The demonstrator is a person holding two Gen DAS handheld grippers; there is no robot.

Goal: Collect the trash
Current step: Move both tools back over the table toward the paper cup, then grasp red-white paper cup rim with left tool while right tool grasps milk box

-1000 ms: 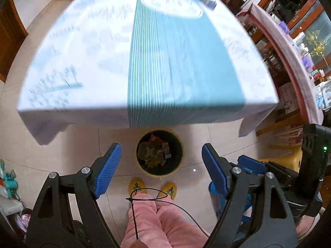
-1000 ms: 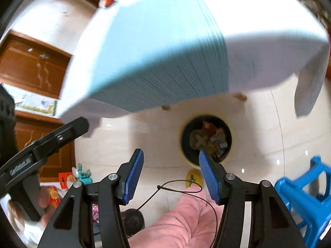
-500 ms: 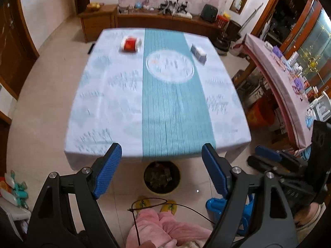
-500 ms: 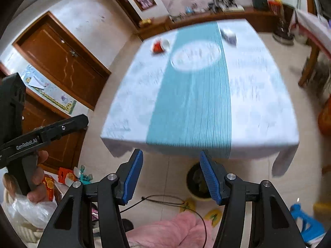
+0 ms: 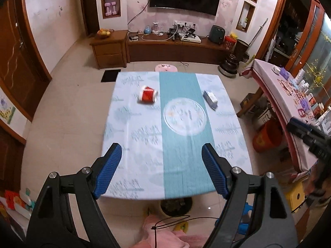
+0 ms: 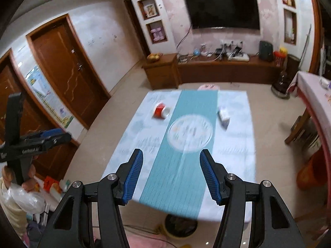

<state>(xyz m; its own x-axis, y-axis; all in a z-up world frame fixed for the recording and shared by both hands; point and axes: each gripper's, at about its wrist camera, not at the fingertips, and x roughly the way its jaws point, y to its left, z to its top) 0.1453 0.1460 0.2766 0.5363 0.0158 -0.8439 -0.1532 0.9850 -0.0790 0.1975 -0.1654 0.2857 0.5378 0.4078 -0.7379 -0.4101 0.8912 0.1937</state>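
A red and white carton [image 5: 147, 96] [image 6: 161, 111] lies on the far left of the table [image 5: 132, 144] [image 6: 233, 150], which wears a pale cloth with a teal stripe. A blue and white box [image 5: 210, 99] [image 6: 223, 115] lies on the far right. A dark trash bin [image 5: 176, 206] [image 6: 180, 225] with a yellow rim stands on the floor under the near edge, part hidden by the cloth. My left gripper [image 5: 161, 159] and my right gripper [image 6: 171, 161] both hang high over the near half of the table, open, nothing between their blue pads.
A long side table [image 5: 287, 103] with a pink cloth and many small items runs along the right. An orange bucket [image 5: 266, 136] stands beside it. A wooden TV cabinet [image 5: 175, 47] lines the far wall. Brown doors [image 6: 68, 74] are at left. Pink trouser legs [image 5: 165, 233] show below.
Both grippers have risen high from near the floor by the trash bin. The view now takes in the whole table and room; the bin has dropped to the bottom edge. Jaws unchanged.
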